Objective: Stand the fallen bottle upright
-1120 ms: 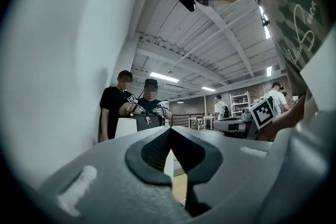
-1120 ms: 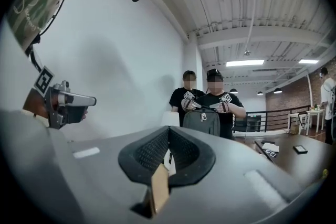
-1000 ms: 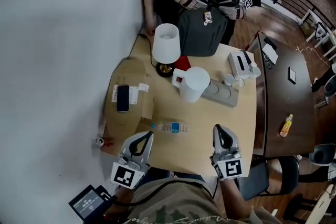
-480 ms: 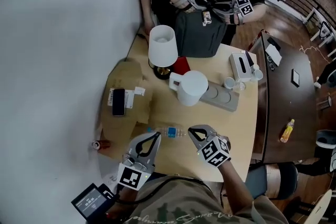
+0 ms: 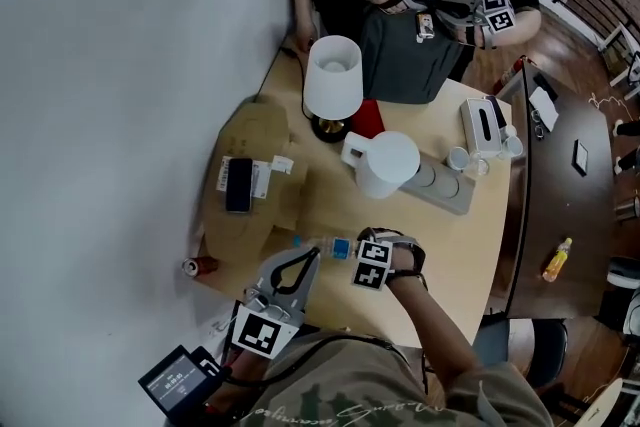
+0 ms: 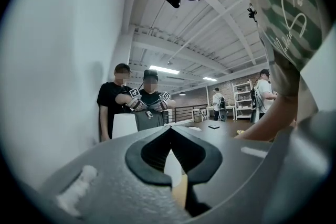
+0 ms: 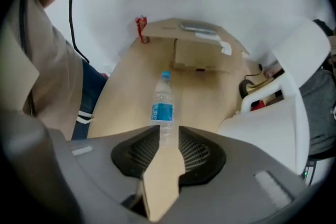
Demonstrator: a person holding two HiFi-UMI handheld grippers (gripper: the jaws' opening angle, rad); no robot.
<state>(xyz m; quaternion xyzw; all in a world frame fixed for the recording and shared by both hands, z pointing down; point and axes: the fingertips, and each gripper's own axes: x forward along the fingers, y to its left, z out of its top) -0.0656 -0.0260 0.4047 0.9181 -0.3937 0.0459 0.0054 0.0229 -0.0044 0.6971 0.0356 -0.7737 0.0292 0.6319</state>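
The right gripper (image 5: 352, 249) is held at the base end of the bottle (image 5: 318, 244), with its jaws set against either side of that end. The bare right forearm (image 5: 432, 327) is stretched toward the bottle from the near side, and the marker cube (image 5: 372, 265) is turned upward. The left gripper (image 5: 309, 256) is held just beside the bottle on its near side, tilted upward, with its jaws brought together at the tips and nothing between them; whether the bottle is touched by it cannot be told.
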